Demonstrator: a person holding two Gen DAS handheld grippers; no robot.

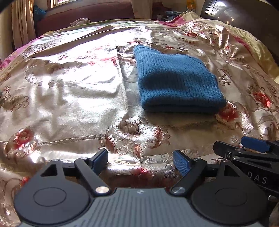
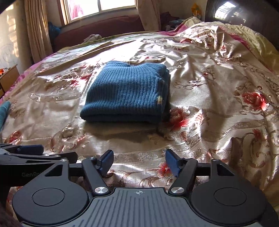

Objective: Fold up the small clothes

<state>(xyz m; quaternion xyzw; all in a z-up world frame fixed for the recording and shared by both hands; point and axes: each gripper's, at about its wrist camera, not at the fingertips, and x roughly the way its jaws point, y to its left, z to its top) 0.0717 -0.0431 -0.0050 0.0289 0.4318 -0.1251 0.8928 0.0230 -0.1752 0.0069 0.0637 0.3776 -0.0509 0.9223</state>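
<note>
A blue ribbed knit garment lies folded into a thick rectangle on the floral satin bedspread. My left gripper hovers over the bed's near edge, short of the garment and to its left. It is open, with only bedspread between its blue pads. My right gripper is also open and holds nothing, and the garment lies straight ahead of it. The two grippers sit side by side: the right gripper shows at the left view's right edge, the left gripper at the right view's left edge.
A dark headboard stands at the far right, where the bedspread bunches into wrinkles. Beyond the bed's far edge are a dark red bench, a window and curtains. A teal cloth and wooden furniture sit at left.
</note>
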